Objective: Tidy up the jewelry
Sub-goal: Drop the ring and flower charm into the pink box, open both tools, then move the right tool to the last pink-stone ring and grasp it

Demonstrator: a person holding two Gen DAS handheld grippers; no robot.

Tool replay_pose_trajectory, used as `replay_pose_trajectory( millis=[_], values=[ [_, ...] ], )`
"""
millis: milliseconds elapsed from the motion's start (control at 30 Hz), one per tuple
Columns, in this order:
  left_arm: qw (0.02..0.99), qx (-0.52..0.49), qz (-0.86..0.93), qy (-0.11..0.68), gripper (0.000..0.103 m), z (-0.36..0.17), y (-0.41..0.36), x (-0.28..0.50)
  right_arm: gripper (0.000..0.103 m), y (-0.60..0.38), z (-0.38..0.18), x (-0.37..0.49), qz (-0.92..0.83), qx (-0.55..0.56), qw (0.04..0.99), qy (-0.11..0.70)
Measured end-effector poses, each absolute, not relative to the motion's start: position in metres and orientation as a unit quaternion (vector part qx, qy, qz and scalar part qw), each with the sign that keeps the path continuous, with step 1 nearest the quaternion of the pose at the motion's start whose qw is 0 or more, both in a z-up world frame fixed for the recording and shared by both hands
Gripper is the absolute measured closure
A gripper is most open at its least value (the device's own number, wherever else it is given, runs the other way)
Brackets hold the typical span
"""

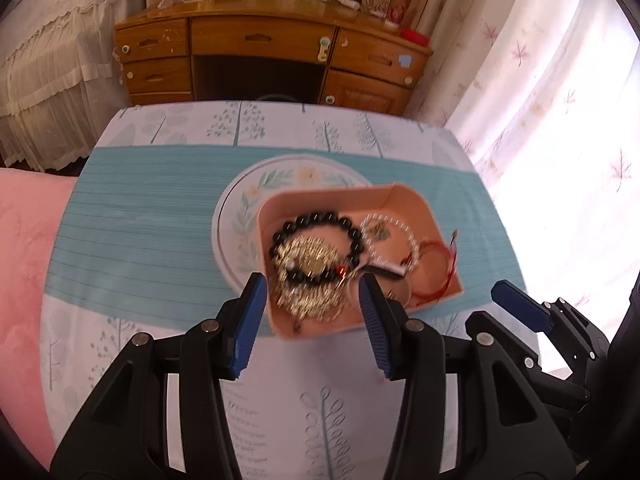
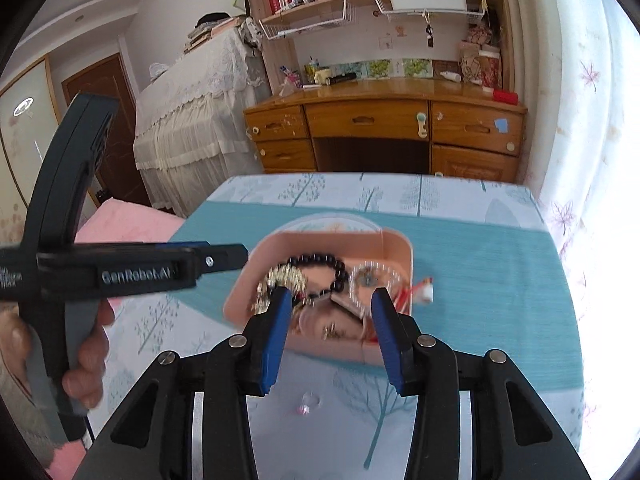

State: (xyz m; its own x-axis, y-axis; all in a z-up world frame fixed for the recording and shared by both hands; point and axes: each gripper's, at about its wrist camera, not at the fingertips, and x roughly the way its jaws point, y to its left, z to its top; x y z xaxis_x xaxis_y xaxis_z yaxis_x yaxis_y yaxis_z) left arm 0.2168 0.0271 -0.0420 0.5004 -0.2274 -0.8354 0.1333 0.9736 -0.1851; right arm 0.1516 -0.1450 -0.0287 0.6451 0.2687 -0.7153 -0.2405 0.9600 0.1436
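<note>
A pink box [image 1: 332, 196] stands on the table, partly on a floral plate [image 1: 240, 216]. In it lie a black bead bracelet [image 1: 316, 220], a gold tasselled piece [image 1: 312, 280], a clear bead bracelet [image 1: 394, 236] and a red cord [image 1: 436, 264]. My left gripper [image 1: 312, 300] is open and empty, just above the box's near edge. My right gripper [image 2: 330, 308] is open and empty over the box [image 2: 320, 244]; its fingertip [image 1: 516, 300] shows at the right of the left wrist view. A small clear ring with a pink stone [image 2: 306, 404] lies on the cloth near the right gripper.
The table has a white and teal leaf-print cloth [image 1: 140, 216]. A pink cushion [image 1: 24, 260] lies at the left. A wooden desk [image 1: 272, 52] stands behind, with curtains [image 1: 540, 100] to the right. The left gripper's handle [image 2: 120, 272] crosses the right wrist view.
</note>
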Motion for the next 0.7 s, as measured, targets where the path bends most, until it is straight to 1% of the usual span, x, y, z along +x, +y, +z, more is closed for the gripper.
replay_pose_trajectory(
  millis=[200,400,533,700],
  values=[
    [0.865,-0.039,-0.1,0.491,0.058,-0.048,0.036,0.186,0.061,-0.146,-0.059,0.115,0.133,0.024,0.892,0.431],
    [0.874,-0.035,-0.09,0.477,0.058,-0.051,0.043,0.147,0.061,-0.143,-0.073,0.084,0.126,0.033,0.885,0.448],
    [0.872,-0.043,-0.081,0.48,0.058,-0.065,0.05,0.123,0.061,-0.137,-0.083,0.065,0.12,0.028,0.882,0.455],
    [0.859,-0.06,-0.053,0.506,0.058,-0.093,0.062,0.107,0.061,-0.13,-0.099,0.052,0.115,0.03,0.874,0.472]
  ],
)
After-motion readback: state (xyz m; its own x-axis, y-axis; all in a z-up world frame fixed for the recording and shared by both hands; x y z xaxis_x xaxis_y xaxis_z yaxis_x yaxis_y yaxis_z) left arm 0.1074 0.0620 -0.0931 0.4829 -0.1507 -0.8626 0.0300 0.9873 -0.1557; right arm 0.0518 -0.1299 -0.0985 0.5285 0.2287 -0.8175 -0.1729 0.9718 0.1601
